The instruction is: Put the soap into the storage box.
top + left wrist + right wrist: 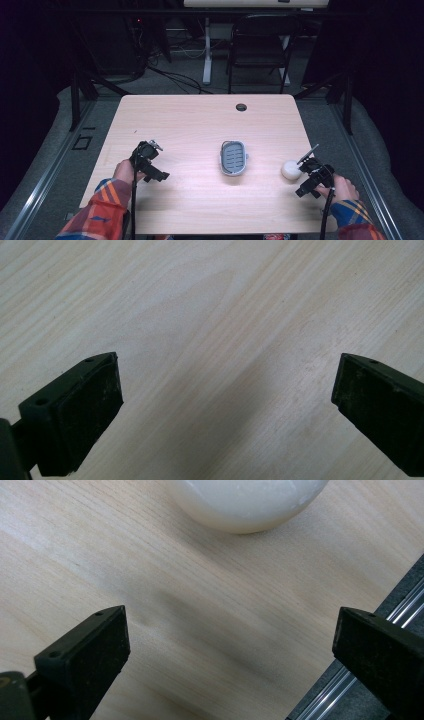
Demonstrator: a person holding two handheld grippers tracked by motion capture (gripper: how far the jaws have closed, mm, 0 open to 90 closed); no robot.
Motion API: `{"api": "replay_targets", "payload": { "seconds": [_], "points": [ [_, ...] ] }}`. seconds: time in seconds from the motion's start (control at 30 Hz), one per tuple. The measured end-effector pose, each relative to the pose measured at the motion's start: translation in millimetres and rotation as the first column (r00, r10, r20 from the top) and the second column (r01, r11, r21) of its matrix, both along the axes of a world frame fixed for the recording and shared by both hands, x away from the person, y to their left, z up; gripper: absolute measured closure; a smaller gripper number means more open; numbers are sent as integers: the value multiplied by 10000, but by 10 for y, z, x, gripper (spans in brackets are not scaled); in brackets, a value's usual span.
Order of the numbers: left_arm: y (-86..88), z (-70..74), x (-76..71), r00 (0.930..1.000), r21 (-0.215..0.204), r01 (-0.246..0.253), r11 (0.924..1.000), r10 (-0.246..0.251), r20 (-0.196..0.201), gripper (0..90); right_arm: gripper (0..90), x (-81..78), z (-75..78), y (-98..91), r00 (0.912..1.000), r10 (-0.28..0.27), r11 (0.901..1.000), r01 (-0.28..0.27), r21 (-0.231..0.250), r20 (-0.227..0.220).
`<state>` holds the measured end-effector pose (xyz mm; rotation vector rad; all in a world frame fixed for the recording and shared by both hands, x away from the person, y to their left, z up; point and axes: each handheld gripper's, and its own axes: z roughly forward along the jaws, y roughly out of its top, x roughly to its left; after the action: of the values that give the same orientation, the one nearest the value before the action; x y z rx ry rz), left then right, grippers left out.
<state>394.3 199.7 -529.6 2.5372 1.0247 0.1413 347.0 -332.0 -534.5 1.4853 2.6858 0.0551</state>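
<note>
A grey, slotted soap dish [234, 158] sits near the middle of the wooden table [200, 125]. A round white soap [290, 170] lies toward the right edge; its lower rim [247, 502] fills the top of the right gripper view. My right gripper [303, 167] hovers just right of the soap, and its jaws [230, 645] stand wide apart over bare wood, with nothing between them. My left gripper [148, 150] is at the table's left side, jaws [227, 400] spread wide above plain tabletop, holding nothing.
A cable hole [241, 107] marks the table's far edge. A black folding chair [260, 47] and a white desk leg [206, 50] stand beyond. The table's right edge and a metal rail [350, 680] lie close under the right gripper.
</note>
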Motion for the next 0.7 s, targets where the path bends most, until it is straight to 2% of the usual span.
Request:
{"api": "replay_targets", "payload": {
  "seconds": [0.13, 0.17, 0.3, 0.33, 0.4, 0.43, 0.47, 0.53, 0.57, 0.6, 0.7],
  "points": [
    [-10, -4, -2, 10000, 0, 24, 10000, -24, -34, 0, 12, 5, -6, -15, 9999, -101, 9999, 102, 63, -66],
    [-6, -3, -3, 10000, 19, 38, 10000, -38, -22, 0, 9, 4, -8, -19, 9998, -209, 9994, 210, 268, -26],
    [13, 0, -7, 10000, 4, -9, 10000, 9, 10, 0, 0, 9, 0, -5, 9998, -214, 9992, 213, 337, 30],
    [12, 0, -7, 10000, -5, -20, 10000, 20, 8, 0, 0, 3, -11, 7, 9992, -348, 9983, 339, 476, 175],
    [-2, -3, -9, 10000, -27, -34, 10000, 34, 25, 0, 0, 27, 20, 2, 9999, -91, 9997, 93, 207, -91],
    [-7, -1, -6, 10000, 1, 40, 10000, -40, 17, 0, 0, 5, -14, 10, 9986, -473, 9970, 456, 628, 251],
    [-11, 0, -5, 10000, 23, 62, 10000, -62, 1, 0, 0, 21, 12, 3, 9994, -332, 9977, 328, 592, 65],
    [-8, -1, 0, 10000, 28, 67, 10000, -67, -7, 0, 0, 28, 28, -1, 9996, -282, 9980, 279, 569, 41],
    [-7, -1, 0, 10000, 27, 54, 10000, -54, -11, 0, 0, 31, 32, -3, 9994, -327, 9965, 319, 772, 83],
    [-5, -1, 0, 10000, 17, 48, 10000, -48, -9, 0, 0, 20, 19, 5, 9976, -597, 9937, 561, 973, 342],
    [-5, 2, 1, 10000, 9, 56, 10000, -56, 15, 0, 0, 50, 62, 7, 9991, -350, 9957, 328, 865, 245]
  ]
}}
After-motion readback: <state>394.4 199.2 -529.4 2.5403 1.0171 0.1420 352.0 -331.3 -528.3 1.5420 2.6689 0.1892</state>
